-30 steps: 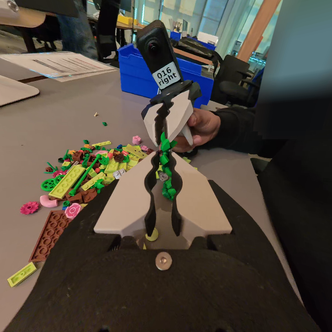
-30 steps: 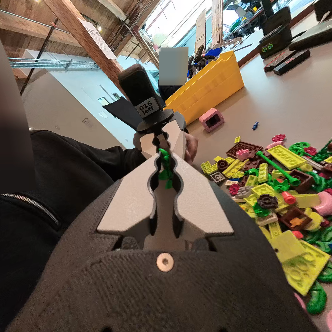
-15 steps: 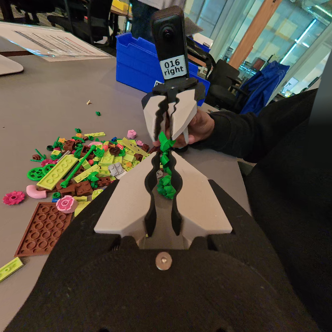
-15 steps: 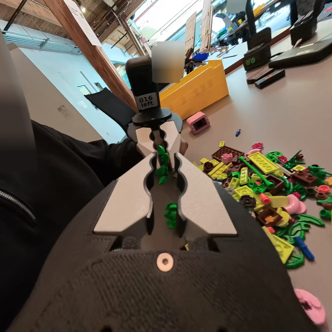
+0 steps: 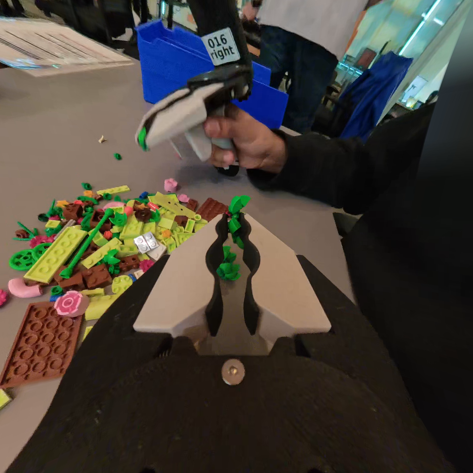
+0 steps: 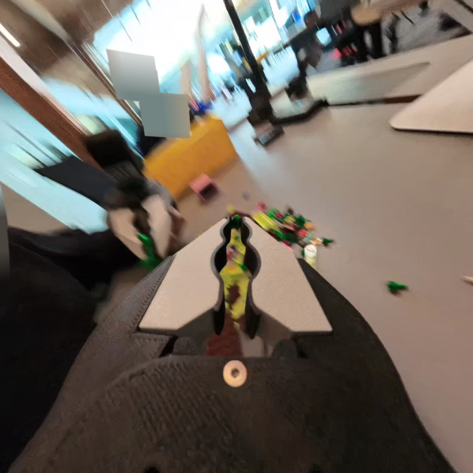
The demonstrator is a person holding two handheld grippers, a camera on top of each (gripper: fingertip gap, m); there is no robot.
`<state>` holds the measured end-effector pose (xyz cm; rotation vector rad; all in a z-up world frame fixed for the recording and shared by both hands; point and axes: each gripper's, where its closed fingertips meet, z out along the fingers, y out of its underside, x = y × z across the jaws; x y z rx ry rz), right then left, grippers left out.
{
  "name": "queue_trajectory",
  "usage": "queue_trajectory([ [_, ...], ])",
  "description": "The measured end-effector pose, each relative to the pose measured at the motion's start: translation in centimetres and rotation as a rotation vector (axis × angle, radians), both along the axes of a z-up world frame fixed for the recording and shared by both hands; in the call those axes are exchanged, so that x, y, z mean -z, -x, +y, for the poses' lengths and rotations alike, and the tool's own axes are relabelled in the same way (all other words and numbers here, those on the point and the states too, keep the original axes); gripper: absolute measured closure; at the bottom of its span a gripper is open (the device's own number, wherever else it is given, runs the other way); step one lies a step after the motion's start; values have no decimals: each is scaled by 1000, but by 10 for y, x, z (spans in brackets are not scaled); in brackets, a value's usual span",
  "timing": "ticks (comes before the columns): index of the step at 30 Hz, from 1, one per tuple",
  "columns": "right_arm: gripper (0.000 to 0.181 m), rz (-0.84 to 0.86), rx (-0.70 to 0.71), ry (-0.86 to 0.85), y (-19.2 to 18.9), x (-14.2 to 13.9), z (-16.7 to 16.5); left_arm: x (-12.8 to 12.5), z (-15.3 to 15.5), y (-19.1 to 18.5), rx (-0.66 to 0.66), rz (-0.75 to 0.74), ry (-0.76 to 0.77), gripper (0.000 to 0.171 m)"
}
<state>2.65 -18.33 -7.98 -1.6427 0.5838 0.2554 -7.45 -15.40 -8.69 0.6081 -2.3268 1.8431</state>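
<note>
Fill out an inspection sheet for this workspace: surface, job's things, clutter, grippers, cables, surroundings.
Surface: grey table.
Job's things: leafy green vine pinched at the tip of the left gripper; small green piece at the tip of the right gripper.
Clutter: pile of toy bricks, brown studded plate, pink flower piece, stray green bit.
Grippers: left jaws shut on the vine; right jaws shut on the small piece, held above the table by a hand.
Cables: nothing seen.
Surroundings: blue bin, yellow bin, printed sheets, a person standing behind.
</note>
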Motion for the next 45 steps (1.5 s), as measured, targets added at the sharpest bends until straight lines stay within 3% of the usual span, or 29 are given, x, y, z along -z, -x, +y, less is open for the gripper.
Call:
queue_trajectory([
  [2,178,-89,-23,195,4,23,10,6,6,-6,-24,-2,-21,165],
  [7,177,-148,-28,363,7,50,15,6,20,-22,-100,31,7,166],
  [10,177,-155,-28,377,7,51,15,7,23,-26,-125,63,23,166],
  [16,157,-167,-30,256,9,32,15,8,24,-30,-143,75,38,166],
  [22,150,-206,-160,37,46,-5,37,5,21,-27,-130,60,49,166],
  [28,155,-153,-254,-7,73,-7,55,-1,20,-26,-137,56,88,166],
  [35,177,-146,-265,-13,75,-6,55,2,17,-23,-118,60,71,166],
  [37,181,-121,-247,-9,70,-8,52,4,17,-22,-107,59,60,166],
  [41,181,-17,-164,-182,42,-40,22,-6,27,-30,-141,79,122,166],
  [45,181,-77,-132,-150,35,-36,18,-10,31,-33,-153,95,153,166],
])
